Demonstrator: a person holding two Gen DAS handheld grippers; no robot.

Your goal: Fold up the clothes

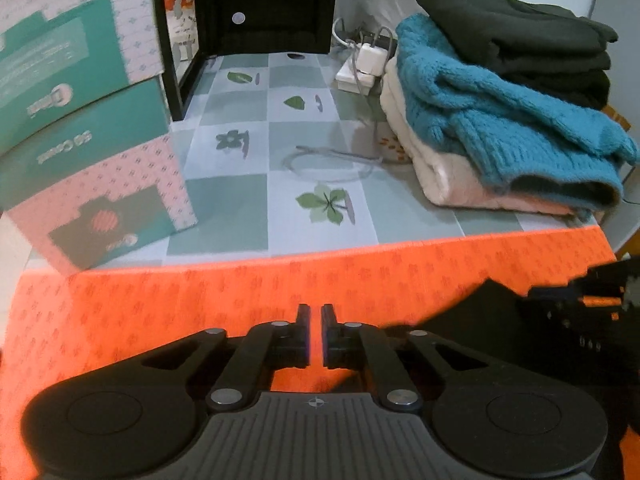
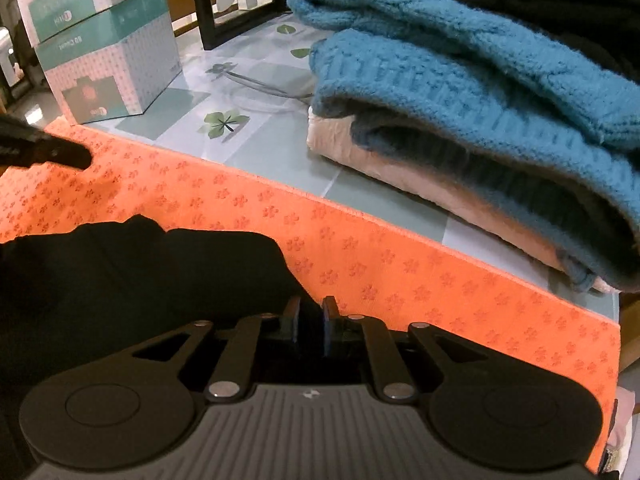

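Note:
A black garment [image 2: 140, 272] lies bunched on the orange mat [image 2: 400, 260]. My right gripper [image 2: 312, 312] is shut on its near edge, with dark cloth between the fingers. In the left wrist view the same black garment [image 1: 480, 316] shows at the right, with the right gripper's body behind it. My left gripper [image 1: 316, 316] hovers over the bare orange mat [image 1: 200, 300], its fingers shut to a thin slit with nothing in them. Its tip appears at the left edge of the right wrist view.
A folded stack stands at the back right: a black garment [image 1: 520, 36] on top, a teal knit sweater [image 1: 500, 120], a cream one [image 1: 452, 176] beneath. Stacked teal and pink boxes [image 1: 80, 120] stand left, a black frame [image 1: 264, 8] behind. A white charger [image 1: 368, 60] and cable [image 1: 328, 164] lie on the checked tablecloth.

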